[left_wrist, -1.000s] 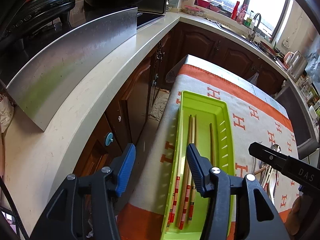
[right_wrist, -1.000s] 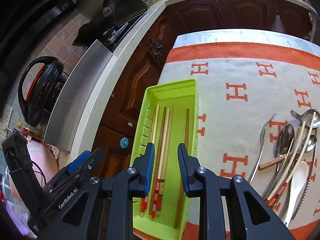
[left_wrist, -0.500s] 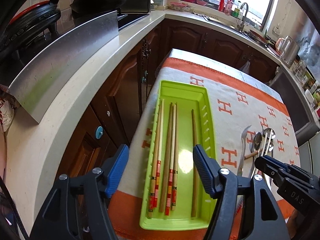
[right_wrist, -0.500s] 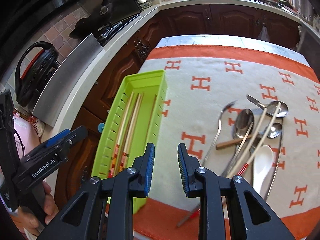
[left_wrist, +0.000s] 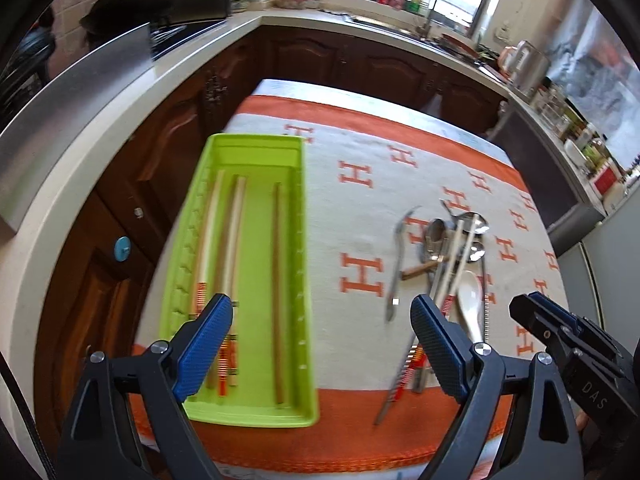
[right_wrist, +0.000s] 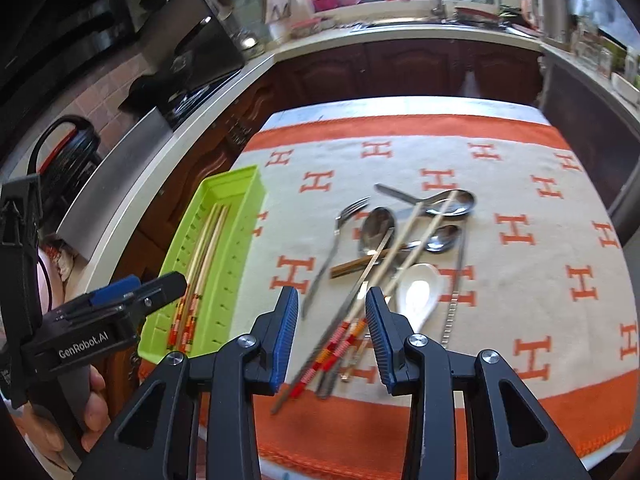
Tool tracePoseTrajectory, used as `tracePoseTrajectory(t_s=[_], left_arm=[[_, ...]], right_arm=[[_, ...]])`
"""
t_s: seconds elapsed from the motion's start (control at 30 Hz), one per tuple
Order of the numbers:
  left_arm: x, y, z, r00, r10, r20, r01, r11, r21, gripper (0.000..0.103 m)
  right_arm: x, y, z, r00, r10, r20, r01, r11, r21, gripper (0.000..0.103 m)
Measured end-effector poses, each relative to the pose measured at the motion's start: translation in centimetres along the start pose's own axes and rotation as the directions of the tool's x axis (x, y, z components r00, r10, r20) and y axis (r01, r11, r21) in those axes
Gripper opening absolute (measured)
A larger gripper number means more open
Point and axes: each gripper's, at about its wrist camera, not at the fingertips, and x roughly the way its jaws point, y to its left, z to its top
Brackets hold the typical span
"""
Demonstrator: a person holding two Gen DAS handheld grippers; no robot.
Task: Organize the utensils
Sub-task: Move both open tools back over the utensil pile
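A lime green tray [left_wrist: 256,160] [right_wrist: 234,186] lies at the table's left edge with several chopsticks [left_wrist: 276,280] [right_wrist: 208,248] lengthwise in it. A pile of utensils lies on the cloth to its right: a fork [right_wrist: 332,248], metal spoons [right_wrist: 376,224], a white ceramic spoon [right_wrist: 416,296] [left_wrist: 470,300] and red-banded chopsticks [right_wrist: 348,332]. My left gripper [left_wrist: 320,340] is open and empty above the tray's near right side. My right gripper [right_wrist: 332,332] is open and empty, held above the near ends of the red-banded chopsticks.
The table carries a white and orange cloth with H marks [right_wrist: 516,232]. A white counter [left_wrist: 100,152] with a steel panel [right_wrist: 116,184] and dark wood cabinets [left_wrist: 168,160] runs along the left and back. A sink [left_wrist: 424,28] sits under the window.
Both grippers have swung right, from over the tray toward the utensil pile. My right gripper's jaws have opened a little wider. Nothing was picked up.
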Motion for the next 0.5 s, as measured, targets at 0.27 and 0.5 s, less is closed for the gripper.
tracePoseTrajectory(t_s=[0.27,0.5], left_arm=[[1.3,-4.8,0.3,0.999,-0.037,0.025,0.034,0.993,0.117,0.089],[5.7,-7.1,0.8,0.994,-0.092,-0.066,0.102,0.98,0.171,0.061]], right_arm=[[-2.1,-5.7,-0.6,0.994,-0.085,0.067,0.081,0.995,0.063,0.036],[-0.2,-9.9,-1.4,0.996,-0.091,0.023,0.087,0.989,0.12,0.036]])
